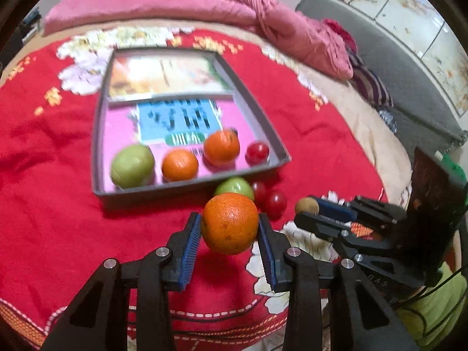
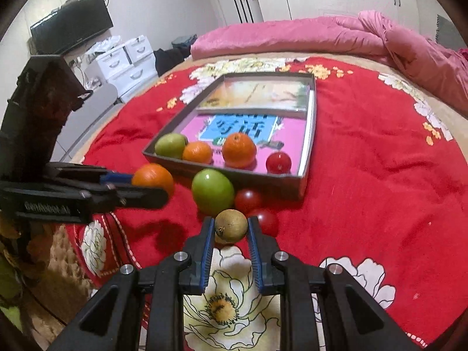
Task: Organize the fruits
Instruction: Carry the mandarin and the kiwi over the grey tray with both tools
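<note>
My left gripper (image 1: 230,224) is shut on an orange (image 1: 230,223), held above the red bedspread just in front of the grey box (image 1: 187,188). My right gripper (image 2: 229,228) is shut on a small brownish-green fruit (image 2: 231,224), also lifted off the cloth. Inside the box's near end lie a green fruit (image 1: 132,165), two oranges (image 1: 180,165) (image 1: 221,147) and a red tomato (image 1: 257,152). On the bedspread in front of the box rest a green apple (image 2: 213,191) and two red tomatoes (image 2: 248,200) (image 2: 267,220). The left gripper also shows in the right wrist view, its orange (image 2: 152,179) between its fingers.
The box has a divider and printed pictures on its floor; its far compartment (image 1: 166,76) holds no fruit. A pink quilt (image 2: 321,35) lies along the bed's far side. White drawers (image 2: 128,58) and a dark screen (image 2: 71,26) stand left of the bed.
</note>
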Motion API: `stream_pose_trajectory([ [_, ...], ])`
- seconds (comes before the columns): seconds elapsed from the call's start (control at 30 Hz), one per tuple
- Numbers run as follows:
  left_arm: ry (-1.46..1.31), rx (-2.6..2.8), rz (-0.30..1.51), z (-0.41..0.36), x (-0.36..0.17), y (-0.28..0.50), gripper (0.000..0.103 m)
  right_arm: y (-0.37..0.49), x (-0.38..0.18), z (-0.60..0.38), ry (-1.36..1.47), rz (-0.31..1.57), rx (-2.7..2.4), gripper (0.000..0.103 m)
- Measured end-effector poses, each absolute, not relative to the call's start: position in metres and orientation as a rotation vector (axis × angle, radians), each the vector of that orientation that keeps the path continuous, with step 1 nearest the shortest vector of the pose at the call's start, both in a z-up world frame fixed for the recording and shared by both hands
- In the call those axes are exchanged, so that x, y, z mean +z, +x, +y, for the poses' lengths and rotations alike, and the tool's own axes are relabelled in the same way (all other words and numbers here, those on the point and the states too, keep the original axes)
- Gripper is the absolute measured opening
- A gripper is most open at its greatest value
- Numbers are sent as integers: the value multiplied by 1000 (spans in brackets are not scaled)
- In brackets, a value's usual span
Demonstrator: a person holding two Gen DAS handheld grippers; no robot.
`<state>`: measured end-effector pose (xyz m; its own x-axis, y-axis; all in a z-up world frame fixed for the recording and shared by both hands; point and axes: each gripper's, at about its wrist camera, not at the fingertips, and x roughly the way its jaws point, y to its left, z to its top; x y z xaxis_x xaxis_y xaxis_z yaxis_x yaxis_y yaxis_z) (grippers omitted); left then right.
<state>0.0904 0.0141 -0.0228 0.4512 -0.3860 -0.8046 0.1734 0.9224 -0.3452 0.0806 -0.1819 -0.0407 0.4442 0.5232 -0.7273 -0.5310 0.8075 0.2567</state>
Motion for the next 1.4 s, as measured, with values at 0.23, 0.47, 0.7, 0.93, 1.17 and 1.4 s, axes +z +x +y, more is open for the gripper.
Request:
stream_pose_trajectory([
  [0.23, -249, -325, 993, 32, 1, 88, 39, 80, -29, -183, -12, 859, 638, 23],
  [0.47, -262, -307, 970, 36, 7, 95, 39, 85, -19, -183, -28, 821, 623, 23],
  [0.7, -268, -286, 951, 39, 10, 107, 39, 95, -11, -180, -30, 796, 611, 23],
  [0.93, -270, -274, 943, 39, 7, 124, 39, 109, -8, -174, -44, 783, 607, 23],
  [1.17, -270, -267, 958, 36, -4, 141, 39, 123, -11, -167, -64, 784, 606, 23],
  [1.4, -266, -255, 976, 33, -16, 160, 39, 133, -21, -157, -90, 809, 609, 23],
])
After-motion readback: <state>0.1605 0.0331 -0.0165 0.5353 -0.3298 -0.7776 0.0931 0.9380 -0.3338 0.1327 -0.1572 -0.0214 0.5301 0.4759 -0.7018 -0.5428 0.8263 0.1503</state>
